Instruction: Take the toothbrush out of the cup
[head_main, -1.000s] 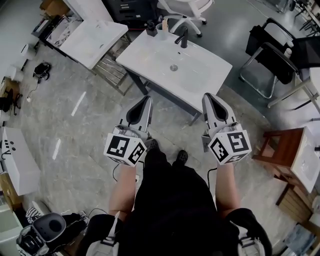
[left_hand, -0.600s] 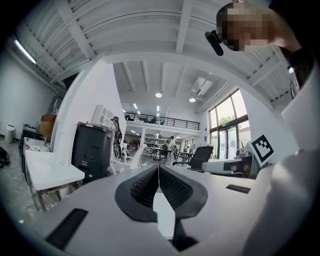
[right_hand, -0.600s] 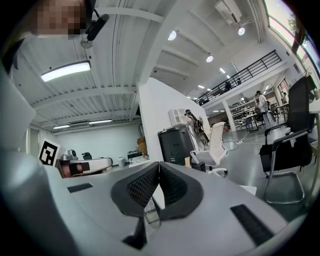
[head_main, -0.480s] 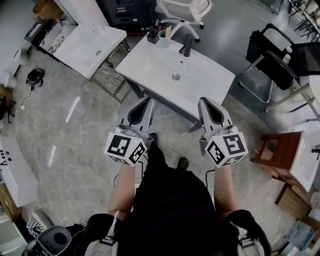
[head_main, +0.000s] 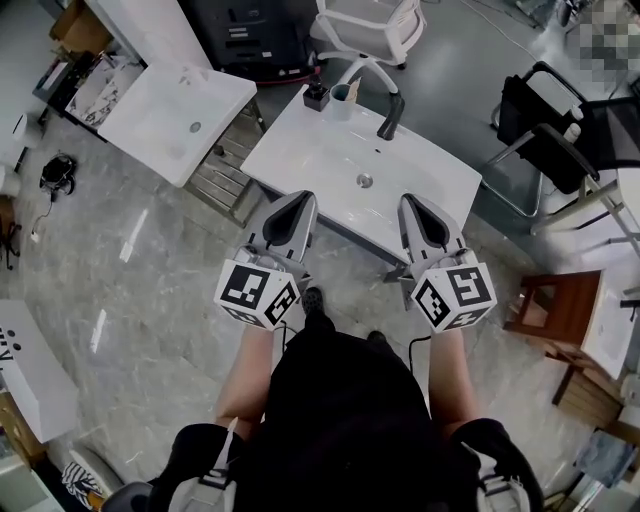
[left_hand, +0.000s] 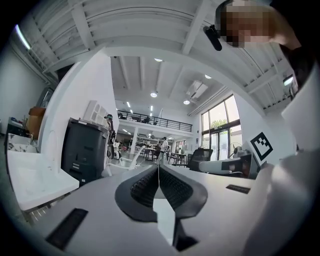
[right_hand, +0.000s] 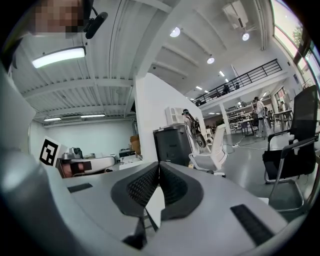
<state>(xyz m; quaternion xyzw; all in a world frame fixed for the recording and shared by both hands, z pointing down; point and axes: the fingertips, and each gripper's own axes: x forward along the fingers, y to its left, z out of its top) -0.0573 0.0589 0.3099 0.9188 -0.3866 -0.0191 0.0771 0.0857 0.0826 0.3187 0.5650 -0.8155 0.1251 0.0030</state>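
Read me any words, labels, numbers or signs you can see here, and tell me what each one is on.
No readable words or numbers anywhere.
Left marker cube and right marker cube: square black-and-white code patterns only, no letters.
Black cabinet: pale labels, too small to read.

**Left tool (head_main: 300, 203) and right tool (head_main: 412, 203) both closed**

The two point forward side by side, about level — jaws pressed together, nothing between them. A bare forearm (head_main: 248, 372) extends behind each tool, the pair roughly parallel.
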